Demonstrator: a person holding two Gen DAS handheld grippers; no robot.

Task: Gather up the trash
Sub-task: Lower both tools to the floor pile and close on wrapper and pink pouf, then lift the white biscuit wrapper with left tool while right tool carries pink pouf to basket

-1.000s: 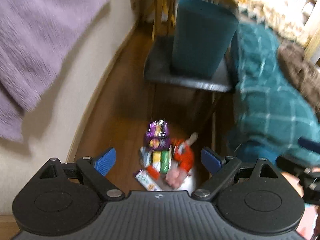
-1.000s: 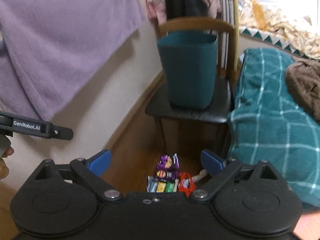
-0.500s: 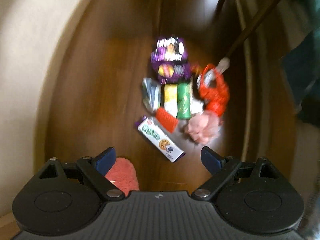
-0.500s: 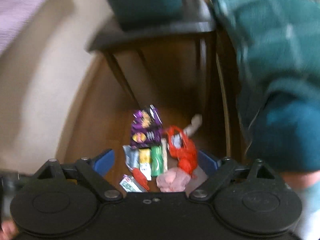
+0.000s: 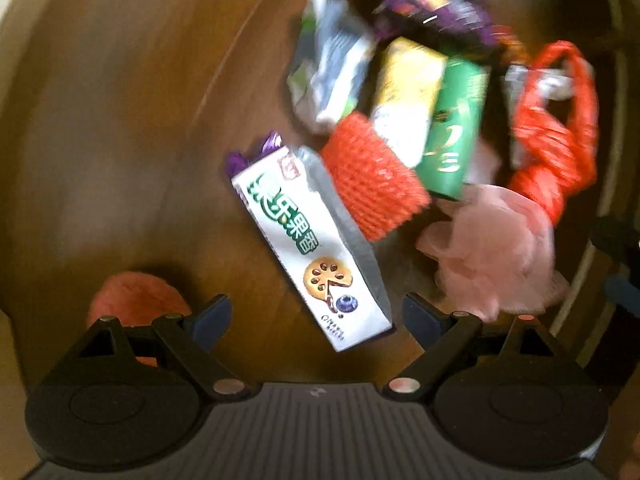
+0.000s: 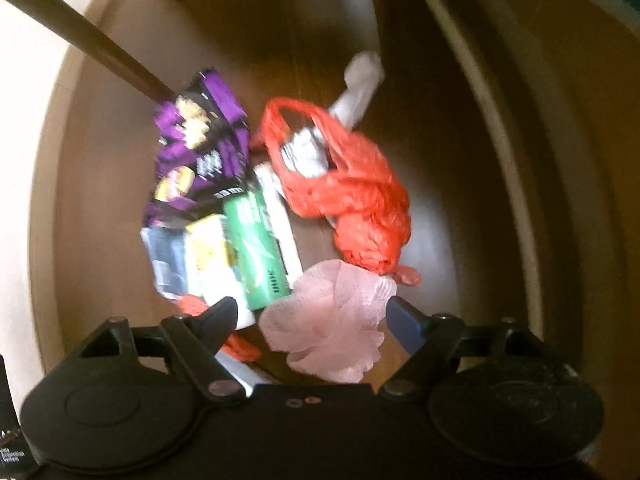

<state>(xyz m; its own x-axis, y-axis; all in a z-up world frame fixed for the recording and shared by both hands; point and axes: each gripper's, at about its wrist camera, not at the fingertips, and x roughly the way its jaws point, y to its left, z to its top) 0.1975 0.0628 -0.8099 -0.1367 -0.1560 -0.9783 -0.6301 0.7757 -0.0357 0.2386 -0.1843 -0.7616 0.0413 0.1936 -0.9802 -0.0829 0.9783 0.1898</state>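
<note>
white cookie box (image 5: 310,246) flat on wood floor (image 5: 120,120), long axis diagonal toward left gripper (image 5: 316,314) (spread wide). right gripper (image 6: 310,320) spread, straddling pink mesh puff (image 6: 336,320).

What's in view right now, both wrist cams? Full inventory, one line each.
white cookie box: 1, white with green print, on the floor between the left gripper's fingers
orange mesh sleeve: 1, orange, overlapping the box's far edge
pink mesh puff: 1, pink, between the right gripper's fingers
red plastic bag: 1, red, right side of the pile
purple snack bag: 1, purple, far end of the pile
green packet: 1, green, mid pile
yellow packet: 1, yellow and white, left of the green one
silver wrapper: 1, silvery, left edge of the pile
wooden floor: brown
left gripper: open
right gripper: open
</note>
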